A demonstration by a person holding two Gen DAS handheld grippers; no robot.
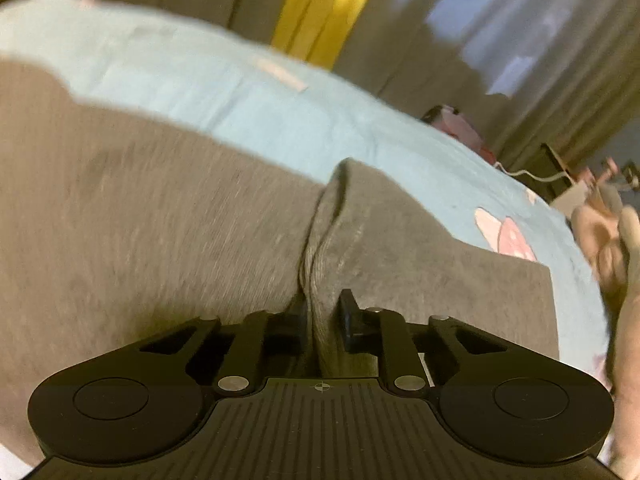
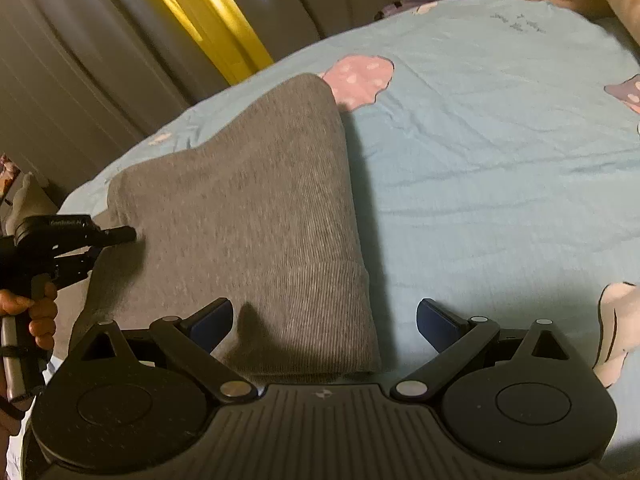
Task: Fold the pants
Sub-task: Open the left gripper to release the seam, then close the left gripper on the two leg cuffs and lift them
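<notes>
Grey pants [image 1: 160, 220] lie across a light blue bedsheet [image 1: 248, 108]. My left gripper [image 1: 323, 312] is shut on a raised fold of the grey cloth, which bunches up between its black fingers. In the right wrist view the pants [image 2: 248, 208] show as a folded wedge with a ribbed band [image 2: 312, 304] nearest the camera. My right gripper [image 2: 326, 318] stands open over that band, and its blue pads [image 2: 438, 322] do not touch the cloth. The left gripper [image 2: 120, 236], held by a hand [image 2: 42, 312], meets the pants' left edge.
The bedsheet [image 2: 480, 160] carries pink mushroom prints [image 2: 358, 76] and stretches bare to the right of the pants. Grey curtains [image 2: 72, 80] and a yellow strip [image 2: 216, 20] stand behind the bed. Pink and beige soft items [image 1: 608, 240] and clutter sit past the bed's far edge.
</notes>
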